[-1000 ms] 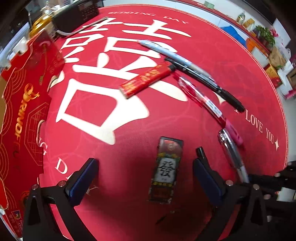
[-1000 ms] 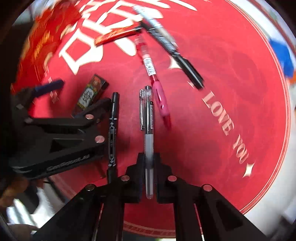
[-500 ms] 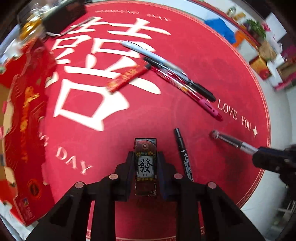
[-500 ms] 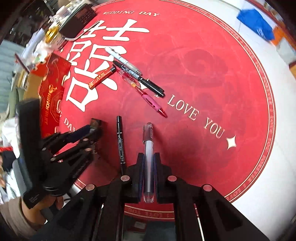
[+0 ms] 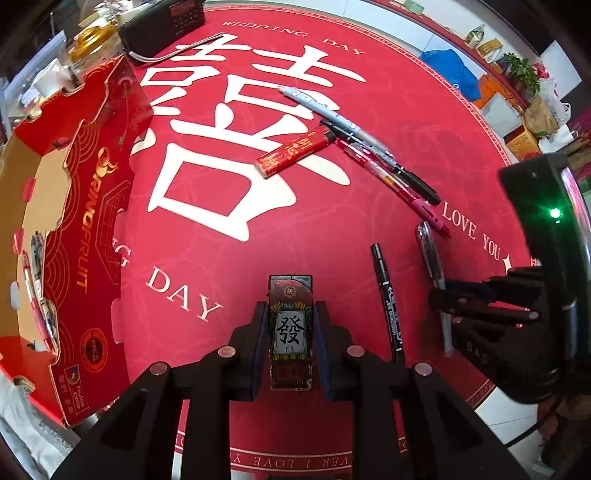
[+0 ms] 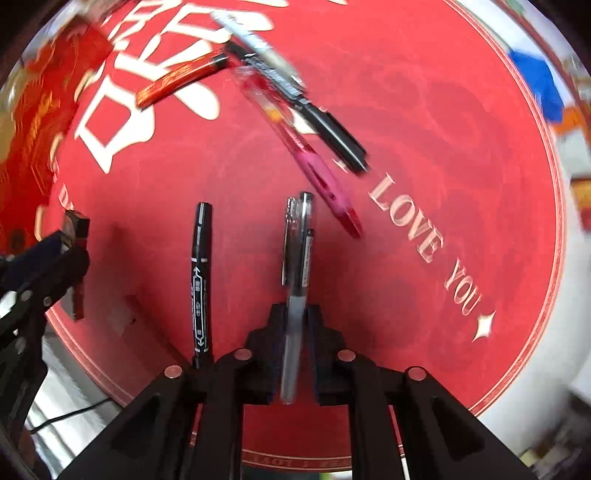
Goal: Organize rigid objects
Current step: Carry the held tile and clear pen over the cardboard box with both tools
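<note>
Though upright — lighter between left claw pads

Under my work lies a round red mat printed with a large cream character and the words WEDDING DAY and LOVE YOU; at its far edge I see a black radio with a cord trailing onto the mat; beyond the mat, a blue bag, cartons and a potted plant crowd the floor.
</note>
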Motion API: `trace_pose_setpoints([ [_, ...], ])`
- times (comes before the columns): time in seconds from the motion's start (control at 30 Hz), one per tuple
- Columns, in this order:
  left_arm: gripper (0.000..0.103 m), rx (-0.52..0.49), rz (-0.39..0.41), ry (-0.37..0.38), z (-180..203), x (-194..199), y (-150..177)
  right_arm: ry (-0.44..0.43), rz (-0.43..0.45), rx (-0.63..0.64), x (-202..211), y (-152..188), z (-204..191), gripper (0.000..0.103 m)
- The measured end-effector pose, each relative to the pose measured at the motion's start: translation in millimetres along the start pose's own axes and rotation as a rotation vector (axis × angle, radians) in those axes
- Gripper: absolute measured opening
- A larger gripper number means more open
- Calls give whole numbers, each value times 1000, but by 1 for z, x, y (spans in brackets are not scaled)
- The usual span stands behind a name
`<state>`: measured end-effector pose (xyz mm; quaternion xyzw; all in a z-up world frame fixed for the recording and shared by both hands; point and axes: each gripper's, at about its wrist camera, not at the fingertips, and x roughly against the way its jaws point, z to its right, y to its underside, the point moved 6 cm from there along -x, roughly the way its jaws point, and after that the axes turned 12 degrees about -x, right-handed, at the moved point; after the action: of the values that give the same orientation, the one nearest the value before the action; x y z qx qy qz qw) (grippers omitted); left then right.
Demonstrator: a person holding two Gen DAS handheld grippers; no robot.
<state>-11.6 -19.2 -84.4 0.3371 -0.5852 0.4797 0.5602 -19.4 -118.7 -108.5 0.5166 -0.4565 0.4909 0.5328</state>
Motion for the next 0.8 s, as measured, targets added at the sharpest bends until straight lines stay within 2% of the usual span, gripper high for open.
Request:
trace_pose_setpoints([
  [0.07, 26, 6, -8, -40, -4, 5, 5, -44, -31, -35, 3, 3, 1, 10],
  [0.17, 26, 28, 5, -73, -7, 14, 8, -82, -4, -70, 23, 10, 6, 11],
  [0.3, 26, 62, 31, -67, -9, 31, 14, -120, 33, -80, 59, 20, 10, 11],
  [0.47, 26, 91, 68, -58, -20, 54, 18, -194, 50, -110, 92, 16, -1, 11],
  [0.63, 26, 183, 93, -98, -58, 77, 30, -258, 97, -65, 118, 9, -39, 11],
  [0.8, 26, 273, 137, -148, -99, 95, 39, -325, 123, -3, 133, -8, -96, 11],
])
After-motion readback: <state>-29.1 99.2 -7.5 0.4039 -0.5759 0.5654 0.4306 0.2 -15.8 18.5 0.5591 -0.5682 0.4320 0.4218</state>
